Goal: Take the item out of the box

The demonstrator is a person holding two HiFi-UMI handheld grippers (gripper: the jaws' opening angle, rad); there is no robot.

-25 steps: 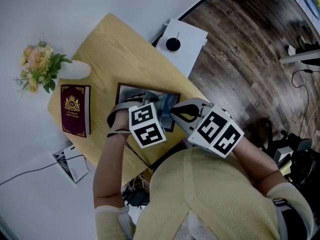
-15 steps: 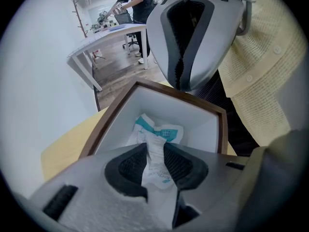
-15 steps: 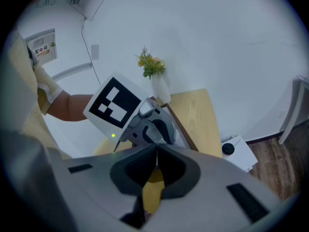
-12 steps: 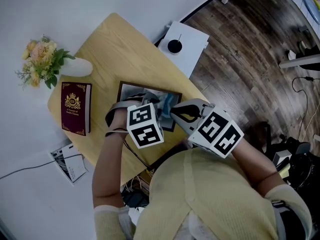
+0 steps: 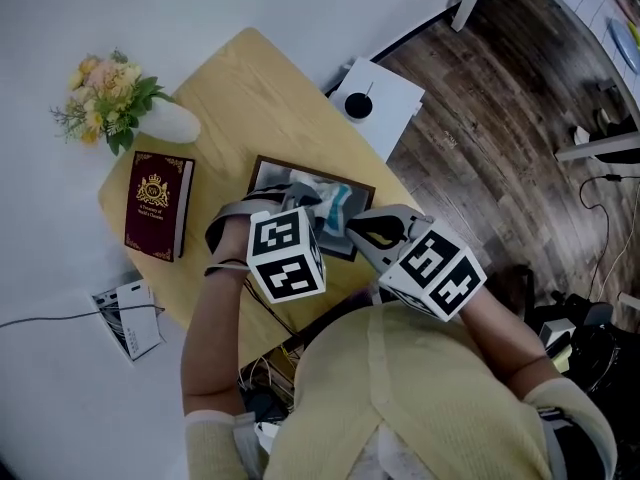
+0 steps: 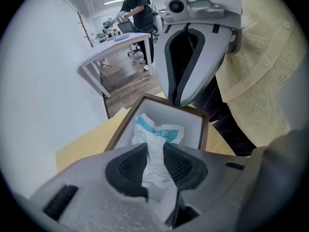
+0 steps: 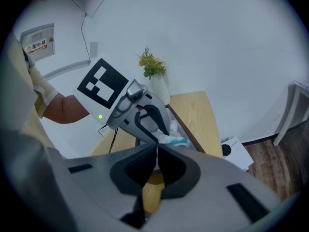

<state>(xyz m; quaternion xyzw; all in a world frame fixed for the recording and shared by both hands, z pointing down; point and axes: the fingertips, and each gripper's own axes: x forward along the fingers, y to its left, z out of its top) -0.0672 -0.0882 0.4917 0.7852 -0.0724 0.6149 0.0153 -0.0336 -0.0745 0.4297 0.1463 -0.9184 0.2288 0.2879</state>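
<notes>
A dark-framed box (image 5: 262, 163) with a white inside (image 6: 205, 124) lies on the wooden table. In it is a crumpled white packet with blue print (image 5: 335, 206). My left gripper (image 6: 155, 166) reaches into the box, and its pads pinch the packet (image 6: 159, 132) at its near end. The head view shows that left gripper (image 5: 312, 204) over the box's near side. My right gripper (image 7: 157, 164) is shut with nothing between its jaws. It hangs at the box's near right edge (image 5: 350, 230), facing the left gripper (image 7: 166, 132) and the packet (image 7: 175, 140).
A dark red book (image 5: 158, 205) and a white vase of flowers (image 5: 165, 120) sit at the table's left end. On the floor are a white carton with a black knob (image 5: 375, 96) beyond the table and a booklet with a cable (image 5: 128, 313) at the left.
The head view has drifted a little. Both grippers stay over the box, and the left gripper has edged slightly left with the packet in its jaws.
</notes>
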